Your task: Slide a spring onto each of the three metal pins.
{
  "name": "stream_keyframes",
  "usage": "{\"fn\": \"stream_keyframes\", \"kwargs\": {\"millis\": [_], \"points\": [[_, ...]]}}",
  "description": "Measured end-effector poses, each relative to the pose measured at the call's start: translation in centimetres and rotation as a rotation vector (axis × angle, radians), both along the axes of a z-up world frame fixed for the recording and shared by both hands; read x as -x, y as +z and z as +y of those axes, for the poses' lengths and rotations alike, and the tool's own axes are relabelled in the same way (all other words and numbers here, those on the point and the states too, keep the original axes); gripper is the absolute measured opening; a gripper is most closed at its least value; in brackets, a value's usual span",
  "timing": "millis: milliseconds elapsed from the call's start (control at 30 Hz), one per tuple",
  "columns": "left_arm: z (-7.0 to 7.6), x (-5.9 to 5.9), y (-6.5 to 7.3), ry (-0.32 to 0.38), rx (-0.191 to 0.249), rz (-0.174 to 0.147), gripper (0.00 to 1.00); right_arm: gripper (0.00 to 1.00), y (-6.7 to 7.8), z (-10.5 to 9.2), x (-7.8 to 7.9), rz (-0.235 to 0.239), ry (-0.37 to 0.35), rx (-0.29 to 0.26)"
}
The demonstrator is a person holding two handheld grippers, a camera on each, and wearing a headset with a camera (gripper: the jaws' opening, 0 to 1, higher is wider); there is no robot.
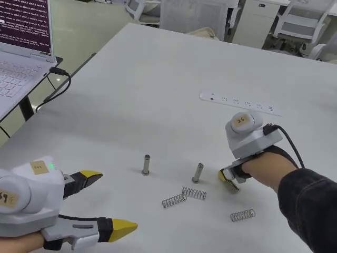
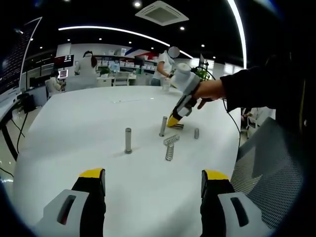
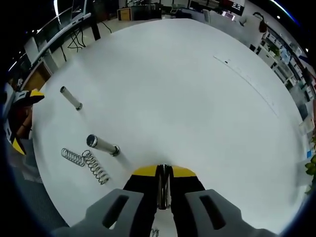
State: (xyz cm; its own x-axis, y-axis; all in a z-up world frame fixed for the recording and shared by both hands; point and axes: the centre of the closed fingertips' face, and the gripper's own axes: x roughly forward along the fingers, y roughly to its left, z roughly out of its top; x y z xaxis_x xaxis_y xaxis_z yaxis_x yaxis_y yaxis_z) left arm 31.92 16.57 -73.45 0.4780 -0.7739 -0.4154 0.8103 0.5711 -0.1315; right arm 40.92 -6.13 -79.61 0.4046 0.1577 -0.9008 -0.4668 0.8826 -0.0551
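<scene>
A broad white tabletop [image 1: 158,79] carries a laptop [image 1: 21,47] at its left edge and a power strip [image 1: 239,103] farther back. Office chairs [image 1: 300,26] stand beyond it. The left pin [image 1: 146,164] and the middle pin [image 1: 197,173] stand upright, with three springs [image 1: 194,193] lying near them. The right gripper [image 1: 227,179] has its jaws pinching a third pin [image 3: 163,190] low over the surface. The left gripper [image 1: 117,200] hovers with its jaws spread.

Head cam looked down from the table's [image 1: 158,79] near edge toward its far corner. Left gripper view sat low, facing across; right gripper view hovered close above, facing back. All three shared two upright pins [image 1: 146,164] and two touching springs [image 1: 194,193].
</scene>
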Motion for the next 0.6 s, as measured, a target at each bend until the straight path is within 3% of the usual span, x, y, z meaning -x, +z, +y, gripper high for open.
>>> {"fn": "stream_keyframes", "kwargs": {"millis": [600], "points": [[0.0, -0.1, 0.3, -0.006, 0.004, -0.011, 0.76, 0.05, 2.4, -0.2, 0.6, -0.058, 0.0, -0.034]]}}
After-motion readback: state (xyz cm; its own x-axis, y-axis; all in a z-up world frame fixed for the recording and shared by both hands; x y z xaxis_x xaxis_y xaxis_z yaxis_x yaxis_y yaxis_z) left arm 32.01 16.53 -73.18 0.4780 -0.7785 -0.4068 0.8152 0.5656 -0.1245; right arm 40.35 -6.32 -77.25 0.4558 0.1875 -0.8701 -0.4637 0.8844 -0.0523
